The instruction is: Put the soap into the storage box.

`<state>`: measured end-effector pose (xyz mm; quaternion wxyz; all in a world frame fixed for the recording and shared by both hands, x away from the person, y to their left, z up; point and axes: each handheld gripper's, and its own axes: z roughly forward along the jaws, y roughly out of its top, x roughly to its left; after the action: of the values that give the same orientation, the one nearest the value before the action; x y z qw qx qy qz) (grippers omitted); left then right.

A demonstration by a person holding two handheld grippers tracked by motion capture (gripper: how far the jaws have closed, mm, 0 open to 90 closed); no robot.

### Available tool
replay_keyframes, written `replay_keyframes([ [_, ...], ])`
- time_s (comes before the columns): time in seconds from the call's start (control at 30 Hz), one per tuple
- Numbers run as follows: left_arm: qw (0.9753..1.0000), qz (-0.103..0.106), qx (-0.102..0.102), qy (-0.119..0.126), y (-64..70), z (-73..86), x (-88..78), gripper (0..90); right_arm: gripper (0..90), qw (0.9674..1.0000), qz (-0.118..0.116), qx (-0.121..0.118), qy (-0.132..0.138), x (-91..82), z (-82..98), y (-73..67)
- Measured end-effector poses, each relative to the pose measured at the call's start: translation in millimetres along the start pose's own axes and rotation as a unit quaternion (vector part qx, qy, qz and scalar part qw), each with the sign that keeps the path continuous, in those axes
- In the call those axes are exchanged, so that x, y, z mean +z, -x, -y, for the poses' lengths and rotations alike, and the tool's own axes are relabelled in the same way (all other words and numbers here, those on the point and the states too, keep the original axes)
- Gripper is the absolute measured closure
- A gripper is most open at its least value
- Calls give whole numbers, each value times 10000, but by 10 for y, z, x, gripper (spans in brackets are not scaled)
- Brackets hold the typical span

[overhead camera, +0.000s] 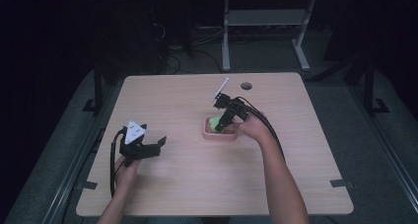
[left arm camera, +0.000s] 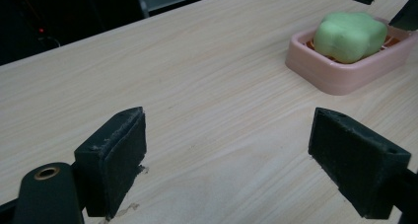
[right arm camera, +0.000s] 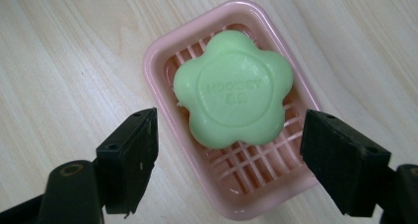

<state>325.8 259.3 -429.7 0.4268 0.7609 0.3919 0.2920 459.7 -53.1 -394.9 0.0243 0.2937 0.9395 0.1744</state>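
Observation:
A green flower-shaped soap (right arm camera: 232,89) lies in a pink slatted soap dish (right arm camera: 162,51) near the table's middle; the soap (overhead camera: 215,122) and the dish (overhead camera: 217,135) also show from above, and the soap (left arm camera: 350,35) and dish (left arm camera: 340,75) appear far right in the left gripper view. My right gripper (right arm camera: 229,160) hovers open just above the dish, jaws spread wider than the soap and not touching it. My left gripper (left arm camera: 229,155) stands open over bare table at the left (overhead camera: 156,146), nothing between its jaws.
The wooden table (overhead camera: 187,179) has a round cable hole (overhead camera: 246,86) near its far edge. Beyond it stand a white desk frame (overhead camera: 266,21) and cables on the dark floor. Black cables trail from both grippers along the forearms.

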Motion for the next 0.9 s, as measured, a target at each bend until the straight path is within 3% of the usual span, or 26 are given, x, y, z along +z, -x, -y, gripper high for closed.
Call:
replay_keyframes([
  [0.77, 10000, 12, -23, -41, 0, 4, 11, 143, 221, 9998, 150, 120, 32, -190, 260, 62],
  [0.9, 10000, 11, -23, -53, -4, 6, 13, 143, 226, 9996, 204, 142, 151, -237, 331, 86],
])
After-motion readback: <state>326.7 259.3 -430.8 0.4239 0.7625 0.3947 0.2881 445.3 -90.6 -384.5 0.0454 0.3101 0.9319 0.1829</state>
